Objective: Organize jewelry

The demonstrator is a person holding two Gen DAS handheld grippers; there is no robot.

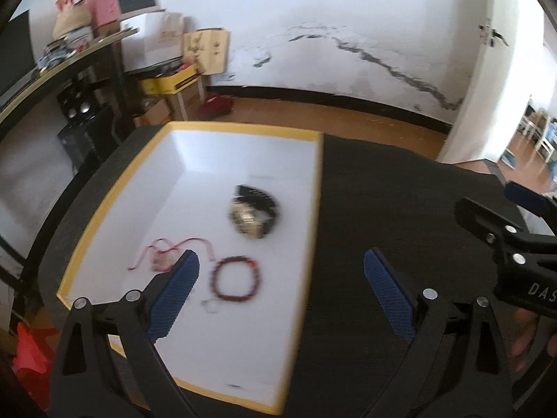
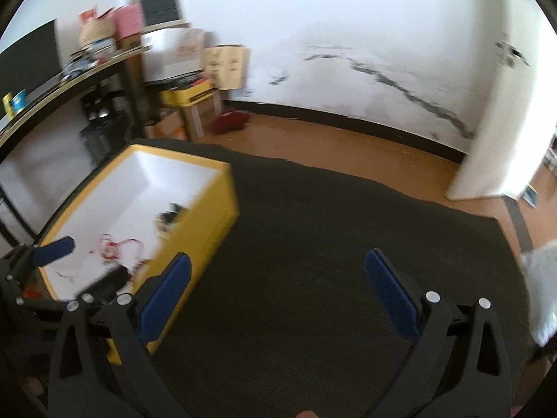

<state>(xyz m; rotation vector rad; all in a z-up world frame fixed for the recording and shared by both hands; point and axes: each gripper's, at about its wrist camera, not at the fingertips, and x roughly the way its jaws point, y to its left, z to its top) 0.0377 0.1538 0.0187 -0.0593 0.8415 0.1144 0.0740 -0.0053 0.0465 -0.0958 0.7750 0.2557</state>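
Left wrist view: three pieces lie in the yellow-rimmed white box (image 1: pixel 306 230); one dark red bead bracelet (image 1: pixel 236 279) sits between the wide-open left gripper (image 1: pixel 281 268) fingers, one red-string charm (image 1: pixel 163 259) beside the left finger, one black-and-gold clump (image 1: pixel 253 216) beyond. Right gripper (image 2: pixel 278 268) gapes empty over black tabletop (image 2: pixel 330 226).

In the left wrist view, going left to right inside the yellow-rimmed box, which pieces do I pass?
Red string piece with a small pendant → red bead bracelet → dark round piece with pale contents, which lies farther back. All rest on the box floor.
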